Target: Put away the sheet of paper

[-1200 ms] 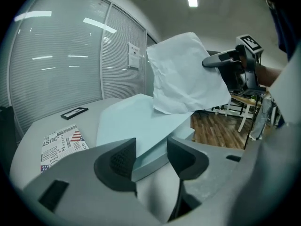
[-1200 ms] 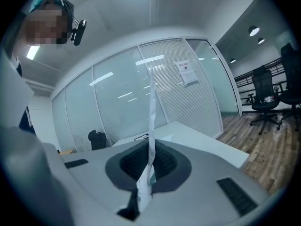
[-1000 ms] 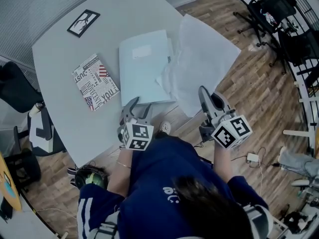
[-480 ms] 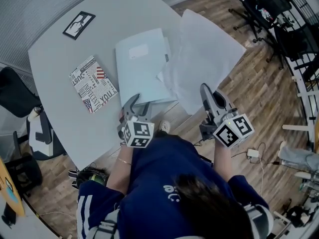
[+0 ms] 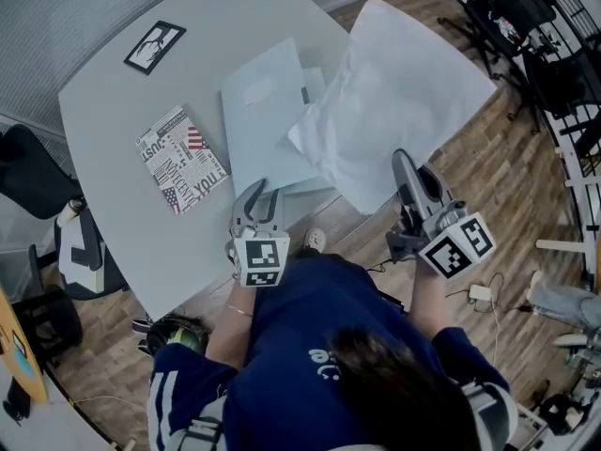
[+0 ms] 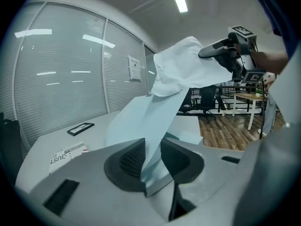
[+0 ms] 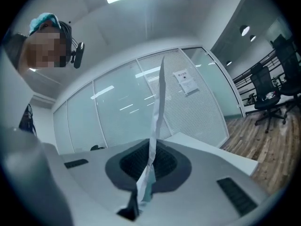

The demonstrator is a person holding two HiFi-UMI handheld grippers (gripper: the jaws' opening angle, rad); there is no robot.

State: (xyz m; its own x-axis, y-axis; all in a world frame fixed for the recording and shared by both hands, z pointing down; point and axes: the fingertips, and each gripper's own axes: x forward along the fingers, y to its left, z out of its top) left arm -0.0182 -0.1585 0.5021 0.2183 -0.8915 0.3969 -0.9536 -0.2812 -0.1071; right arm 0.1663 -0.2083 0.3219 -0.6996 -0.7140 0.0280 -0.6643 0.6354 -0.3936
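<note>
My left fingers (image 5: 250, 201) have just been closing and now pinch the folder (image 5: 268, 120) cover, raised off the bench (image 5: 122, 101). My right fingers (image 5: 405, 171) are pressed together on the sheet (image 5: 399, 101), held up above the bench's right edge.

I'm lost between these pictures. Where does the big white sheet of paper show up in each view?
Head view: the white sheet fills the upper right, pinched by the right gripper.
Left gripper view: the white sheet hangs upper centre from the right gripper.
Right gripper view: the white sheet is edge-on, a thin strip rising between the shut jaws.
Shared landmark: the grey table.
</note>
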